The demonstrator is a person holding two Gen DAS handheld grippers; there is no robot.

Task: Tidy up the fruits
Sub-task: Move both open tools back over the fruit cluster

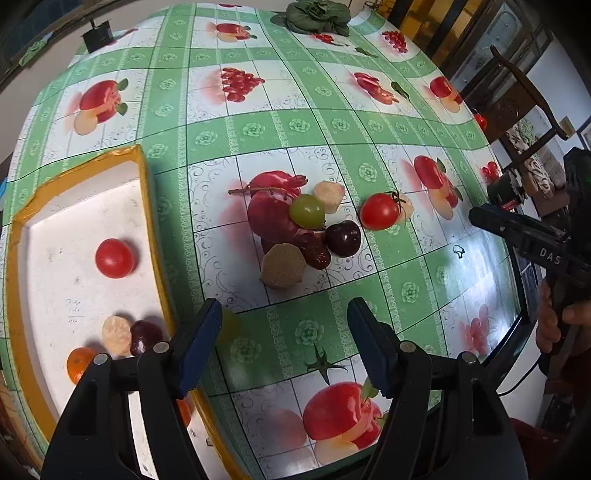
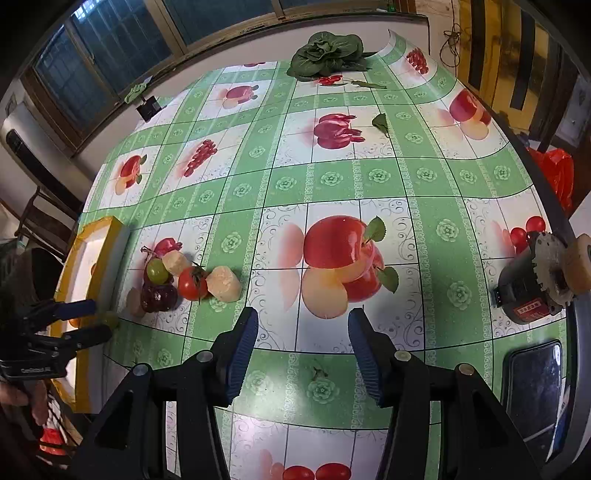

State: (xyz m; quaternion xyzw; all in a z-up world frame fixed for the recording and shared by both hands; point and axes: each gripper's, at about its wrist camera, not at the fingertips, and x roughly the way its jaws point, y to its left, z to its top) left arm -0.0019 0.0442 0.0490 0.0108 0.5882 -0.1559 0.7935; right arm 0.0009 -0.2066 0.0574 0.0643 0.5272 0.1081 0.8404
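Green checked cloth covers the desk [image 1: 332,147]. At 9 o'clock sits a yellow-edged tray [image 1: 142,206] holding a red tomato [image 1: 114,257]. Loose fruits [image 1: 306,210] pile at the middle. Left tongs [image 1: 284,347] and right tongs [image 2: 301,350] both gape, grasping nothing.

**A bench by the window**

We see a bench [image 2: 332,177] under a green checked cloth printed with fruit. Behind it runs a dark-framed window [image 2: 122,33] above a pale wall [image 2: 110,147]. A wooden chair [image 1: 517,96] stands beside the bench.
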